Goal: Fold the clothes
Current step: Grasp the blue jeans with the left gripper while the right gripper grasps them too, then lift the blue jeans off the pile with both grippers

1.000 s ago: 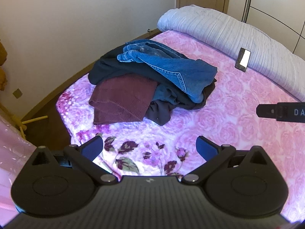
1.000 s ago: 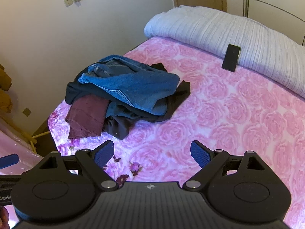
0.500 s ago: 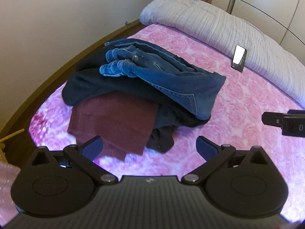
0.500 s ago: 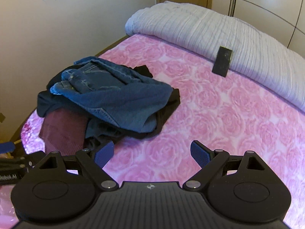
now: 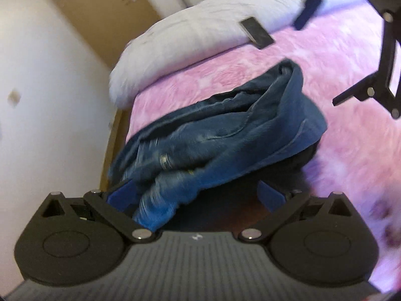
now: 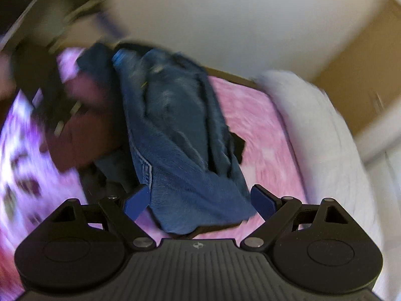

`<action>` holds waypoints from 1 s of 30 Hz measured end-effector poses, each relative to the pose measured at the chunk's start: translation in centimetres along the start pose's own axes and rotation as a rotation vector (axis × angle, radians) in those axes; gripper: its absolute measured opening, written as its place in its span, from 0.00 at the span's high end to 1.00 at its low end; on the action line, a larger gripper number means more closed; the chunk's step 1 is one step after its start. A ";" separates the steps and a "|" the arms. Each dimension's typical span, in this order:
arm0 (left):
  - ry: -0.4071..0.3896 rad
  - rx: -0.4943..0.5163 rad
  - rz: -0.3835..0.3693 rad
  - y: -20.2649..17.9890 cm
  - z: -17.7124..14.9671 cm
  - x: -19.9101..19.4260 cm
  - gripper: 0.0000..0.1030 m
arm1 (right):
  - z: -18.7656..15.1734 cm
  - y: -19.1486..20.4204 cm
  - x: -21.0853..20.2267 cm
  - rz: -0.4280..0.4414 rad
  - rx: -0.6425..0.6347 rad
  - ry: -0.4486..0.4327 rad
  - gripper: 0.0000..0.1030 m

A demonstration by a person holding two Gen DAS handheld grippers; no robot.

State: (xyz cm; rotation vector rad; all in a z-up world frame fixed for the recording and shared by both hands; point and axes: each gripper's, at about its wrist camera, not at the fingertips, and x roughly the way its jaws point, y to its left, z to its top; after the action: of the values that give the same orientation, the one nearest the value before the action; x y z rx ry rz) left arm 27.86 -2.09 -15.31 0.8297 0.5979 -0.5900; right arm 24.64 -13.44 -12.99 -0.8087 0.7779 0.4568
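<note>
Left gripper (image 5: pixel 196 197), seen in the left wrist view: the jaws are spread wide, with one end of the blue jeans (image 5: pixel 220 135) lying between the blue pads (image 5: pixel 270 197); nothing is clamped. No legible writing is seen in either view; both are motion-blurred.

Right gripper (image 6: pixel 198 202), seen in the right wrist view: the jaws are likewise spread wide, with the opposite end of the jeans (image 6: pixel 180 130) lying between them and unclamped. In the left wrist view the right gripper (image 5: pixel 376 50) is seen from outside at the upper right, above the bedspread, tilted steeply.

The jeans are laid bunched on top of a pile of clothes on the bed. Beneath them a maroon garment (image 6: pixel 82 135) and a dark garment (image 6: pixel 105 175) are partly covered. The pile rests on a pink rose-patterned bedspread (image 5: pixel 351 150), near the bed's edge beside the wall (image 5: pixel 50 75).

Further back, a white quilt (image 5: pixel 200 32) is rolled along the far side of the bed, and a dark phone (image 5: pixel 257 33) is leaned against it. A wooden door (image 5: pixel 95 2) is seen behind.
</note>
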 end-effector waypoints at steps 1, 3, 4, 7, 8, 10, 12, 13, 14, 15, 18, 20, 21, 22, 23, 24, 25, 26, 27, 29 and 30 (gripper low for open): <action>-0.013 0.042 -0.015 0.2 -0.2 0.8 0.04 | 0.2 0.5 1.0 0.004 -0.071 0.007 0.13; -0.042 0.119 -0.057 0.3 -0.5 1.9 0.10 | 0.4 1.3 2.8 0.021 -0.186 0.019 0.13; -0.062 0.149 -0.083 0.2 -0.7 2.2 0.10 | 0.5 1.5 3.5 0.030 -0.222 0.024 0.13; -0.083 0.222 -0.133 -0.1 -1.5 3.0 0.15 | 0.7 2.1 5.4 0.050 -0.306 0.038 0.15; -0.083 0.231 -0.129 -0.2 -1.7 3.1 0.21 | 0.8 2.2 5.9 0.055 -0.326 0.042 0.22; -0.080 0.198 -0.136 0.3 -1.7 3.1 0.29 | 1.1 2.2 6.8 0.083 -0.336 0.064 0.47; -0.078 0.152 -0.149 1.0 -1.4 2.8 0.39 | 1.4 1.9 7.0 0.093 -0.297 0.091 0.59; -0.084 0.139 -0.155 1.5 -1.1 2.5 0.44 | 1.5 1.5 6.7 0.090 -0.264 0.094 0.73; -0.091 0.133 -0.156 1.8 -0.7 2.2 0.51 | 1.6 1.2 6.4 0.088 -0.231 0.098 0.90; -0.100 0.133 -0.152 2.0 -0.2 1.7 0.57 | 1.5 0.7 5.9 0.075 -0.193 0.095 0.90; -0.160 0.125 -0.122 2.5 2.1 -0.4 0.73 | 0.9 -2.0 2.6 0.041 -0.019 0.063 0.92; -0.220 0.098 -0.122 2.8 4.4 -2.1 0.74 | -0.2 -3.8 -0.4 0.009 0.090 0.042 0.93; -0.251 0.091 -0.125 2.8 5.7 -2.9 0.74 | -0.8 -4.7 -1.9 -0.008 0.143 0.032 0.93; -0.282 0.096 -0.126 2.3 7.0 -3.6 0.74 | -1.5 -5.4 -3.5 -0.025 0.191 0.024 0.94; -0.312 0.105 -0.127 1.7 8.3 -4.5 0.74 | -2.4 -6.0 -5.2 -0.046 0.231 0.016 0.94; -0.338 0.118 -0.130 0.9 9.6 -5.4 0.74 | -3.5 -6.5 -6.8 -0.071 0.268 0.009 0.94; -0.360 0.135 -0.135 -0.1 10.9 -6.2 0.74 | -4.5 -7.0 -8.5 -0.095 0.306 0.001 0.94; -0.382 0.150 -0.141 -1.2 12.0 -7.1 0.74 | -5.6 -7.4 -10.1 -0.113 0.347 -0.001 0.94; -0.403 0.160 -0.148 -2.5 13.1 -7.9 0.74 | -6.8 -7.7 -11.8 -0.131 0.392 -0.003 0.94; -0.428 0.160 -0.177 -5.1 15.1 -9.5 0.74 | -9.7 -7.7 -15.1 -0.174 0.468 -0.012 0.94; -0.439 0.159 -0.194 -6.7 16.0 -10.4 0.73 | -11.0 -7.5 -16.6 -0.196 0.500 -0.015 0.94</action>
State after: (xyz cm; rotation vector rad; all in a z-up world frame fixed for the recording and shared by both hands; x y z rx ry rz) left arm 20.21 -16.09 -2.89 0.7625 0.2318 -0.9754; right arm 13.98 -27.92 -1.67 -0.4066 0.7479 0.0826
